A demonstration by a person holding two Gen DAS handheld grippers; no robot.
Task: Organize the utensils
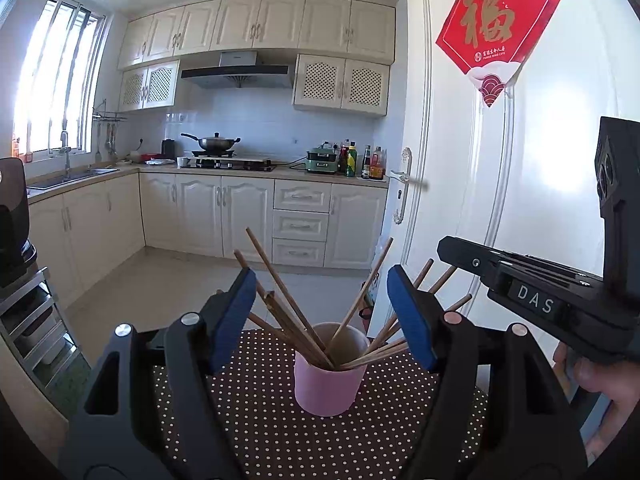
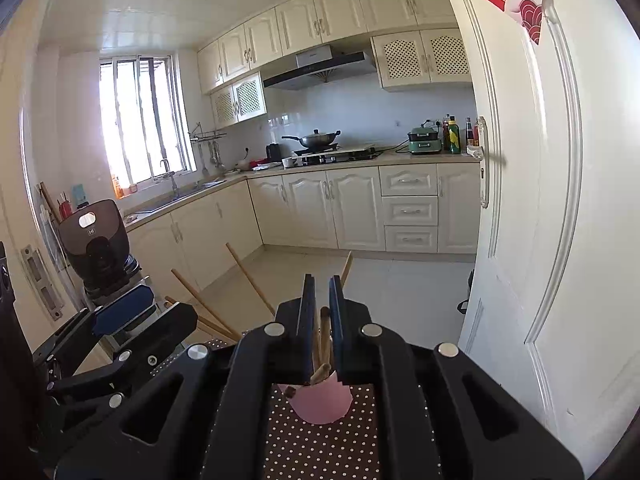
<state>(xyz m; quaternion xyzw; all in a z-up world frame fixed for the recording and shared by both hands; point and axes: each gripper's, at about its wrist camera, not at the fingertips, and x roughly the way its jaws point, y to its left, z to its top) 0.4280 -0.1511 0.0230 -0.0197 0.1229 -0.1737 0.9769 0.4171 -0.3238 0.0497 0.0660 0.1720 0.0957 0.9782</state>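
A cream-white kitchen fills the background, with cabinets (image 1: 256,24) above and below, a range hood (image 1: 236,72) over the hob, and a bright window (image 1: 60,76) on the left.

Left wrist view: down in front sits a brown cloth with white dots (image 1: 260,420), and on it stands the pink cup (image 1: 328,376), upright. The wooden chopsticks (image 1: 288,304) stand in it and fan out to both sides. The left gripper (image 1: 322,312) hangs over the cup with its blue pads (image 1: 234,316) spread wide, 1 each side of the bundle, clamping nothing. Whether any stick brushes a pad, I can't tell. On the right, the other tool's black body carries a label reading "DAS" (image 1: 536,300), with a hand (image 1: 600,380) beneath it. A white door (image 1: 520,200) stands close on the right, bearing a red paper sign (image 1: 496,28) with a large gold character. Its small print is too fine to read. A wok (image 1: 216,143) sits on the hob, and bottles (image 1: 360,160) and a green appliance (image 1: 322,160) line the counter.

Right wrist view: same kitchen, same door (image 2: 540,200). The right gripper (image 2: 323,300) has its fingers nearly together, pinching a chopstick (image 2: 325,336) whose lower end reaches into the pink cup (image 2: 320,404). More chopsticks (image 2: 248,276) slant up to the left. The left gripper (image 2: 124,312) shows at lower left, and behind it stands a dark appliance (image 2: 96,240) with a small white logo I can't read.
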